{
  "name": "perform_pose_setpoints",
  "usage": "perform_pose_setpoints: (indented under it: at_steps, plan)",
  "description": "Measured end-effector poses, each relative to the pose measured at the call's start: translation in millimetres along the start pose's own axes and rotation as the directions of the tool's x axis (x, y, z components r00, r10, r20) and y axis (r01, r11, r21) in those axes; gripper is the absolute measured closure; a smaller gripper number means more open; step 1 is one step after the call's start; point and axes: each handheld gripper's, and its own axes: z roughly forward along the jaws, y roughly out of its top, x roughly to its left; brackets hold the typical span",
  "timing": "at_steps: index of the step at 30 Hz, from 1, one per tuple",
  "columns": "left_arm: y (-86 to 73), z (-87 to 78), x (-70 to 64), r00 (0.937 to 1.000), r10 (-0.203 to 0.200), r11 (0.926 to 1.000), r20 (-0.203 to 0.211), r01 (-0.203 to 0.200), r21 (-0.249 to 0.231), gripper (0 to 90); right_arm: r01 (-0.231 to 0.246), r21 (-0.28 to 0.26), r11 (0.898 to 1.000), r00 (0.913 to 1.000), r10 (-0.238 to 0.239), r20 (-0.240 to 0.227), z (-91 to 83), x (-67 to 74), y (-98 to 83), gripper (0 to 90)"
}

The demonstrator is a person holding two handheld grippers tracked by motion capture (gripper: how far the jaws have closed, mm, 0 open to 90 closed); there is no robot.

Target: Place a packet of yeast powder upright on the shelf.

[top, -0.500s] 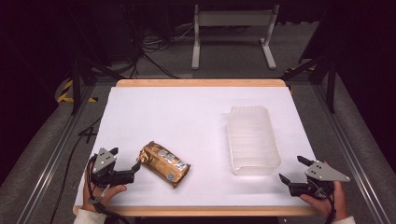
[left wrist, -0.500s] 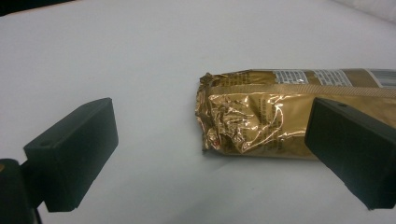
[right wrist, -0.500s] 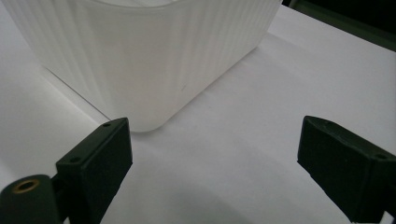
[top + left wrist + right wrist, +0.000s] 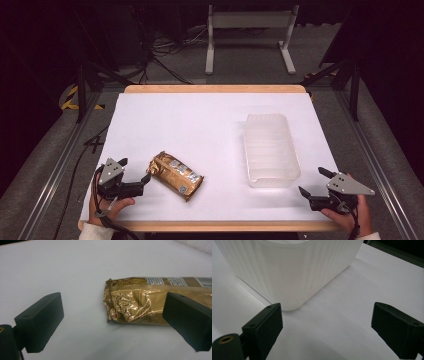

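A crinkled gold foil bag (image 4: 175,175) lies flat on the white table (image 4: 200,125), front left of centre. My left gripper (image 4: 134,170) rests on the table just left of it, open, one jaw tip close to the bag's near end. In the left gripper view the bag's (image 4: 140,302) crumpled end lies ahead between the wide-apart jaws of the left gripper (image 4: 112,322), and neither pad presses on it. My right gripper (image 4: 312,181) sits open at the front right corner with nothing in it. In the right gripper view the right gripper (image 4: 325,327) points at bare table.
A translucent ribbed plastic container (image 4: 271,150) stands right of centre, just beyond the right gripper; its rounded corner (image 4: 287,272) looms close ahead in the right gripper view. The table's wooden front edge (image 4: 215,226) runs close behind both hands. Dark floor, cables and a stand lie beyond.
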Motion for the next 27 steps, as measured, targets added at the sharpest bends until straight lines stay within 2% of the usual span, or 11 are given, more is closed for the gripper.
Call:
perform_pose_setpoints:
  at_steps: [3, 5, 12, 15, 17, 20, 22, 23, 25, 26, 27]
  plan:
    - [-0.5, 1.1, 1.0, 0.9998, -0.017, 0.9999, 0.005, 0.017, -0.003, 4.3, 0.005, 0.000, 1.000, 1.0000, -0.005, -0.002, -0.1, 0.9, 0.3, 10.8]
    - [-0.3, 1.5, 0.2, 1.0000, -0.003, 1.0000, 0.009, 0.003, 0.001, 4.2, 0.002, 0.000, 1.000, 1.0000, -0.002, -0.001, 0.0, 0.4, 0.4, 10.8]
    - [-4.0, 6.6, 2.8, 0.9999, 0.000, 0.9997, 0.017, 0.000, 0.026, 4.5, 0.003, -0.006, 1.000, 1.0000, -0.003, -0.005, -0.3, 0.7, 1.3, 10.9]
    - [-3.6, 8.5, 1.7, 0.9990, -0.008, 0.9996, 0.043, 0.007, 0.026, 6.5, 0.007, -0.009, 1.000, 1.0000, -0.007, -0.006, -0.5, 0.6, 1.9, 11.2]
    - [-3.5, 11.1, 0.9, 0.9986, 0.002, 0.9992, 0.052, -0.004, 0.039, 7.2, 0.004, -0.005, 1.000, 1.0000, -0.004, -0.006, 0.5, 0.7, 1.7, 11.2]
    - [-4.0, 17.0, 3.1, 0.9968, -0.037, 0.9981, 0.071, 0.033, 0.052, 8.0, 0.007, -0.002, 1.000, 0.9999, -0.007, -0.011, 1.2, 1.4, 1.8, 11.3]
    - [-3.6, 20.0, 3.7, 0.9976, -0.039, 0.9970, 0.056, 0.036, 0.069, 8.5, 0.007, -0.001, 1.000, 0.9999, -0.007, -0.011, 1.4, 1.3, 1.7, 11.3]
    - [-3.6, 21.4, 3.5, 0.9986, -0.045, 0.9968, 0.029, 0.043, 0.068, 9.9, 0.005, -0.001, 1.000, 0.9999, -0.005, -0.009, 1.6, 0.9, 1.6, 11.3]
    - [-2.5, 23.2, 6.6, 0.9951, -0.091, 0.9953, 0.039, 0.089, 0.038, 17.5, 0.008, 0.002, 1.000, 0.9999, -0.008, -0.009, 1.9, 0.9, 1.4, 11.3]
    - [-1.8, 25.6, 7.9, 0.9928, -0.114, 0.9927, 0.036, 0.113, 0.044, 19.8, 0.008, 0.002, 1.000, 0.9999, -0.008, -0.011, 2.1, 0.9, 1.3, 11.3]
    - [-1.3, 28.5, 8.8, 0.9923, -0.118, 0.9917, 0.039, 0.115, 0.056, 21.2, 0.007, 0.005, 1.000, 0.9999, -0.007, -0.010, 2.2, 1.0, 1.3, 11.3]
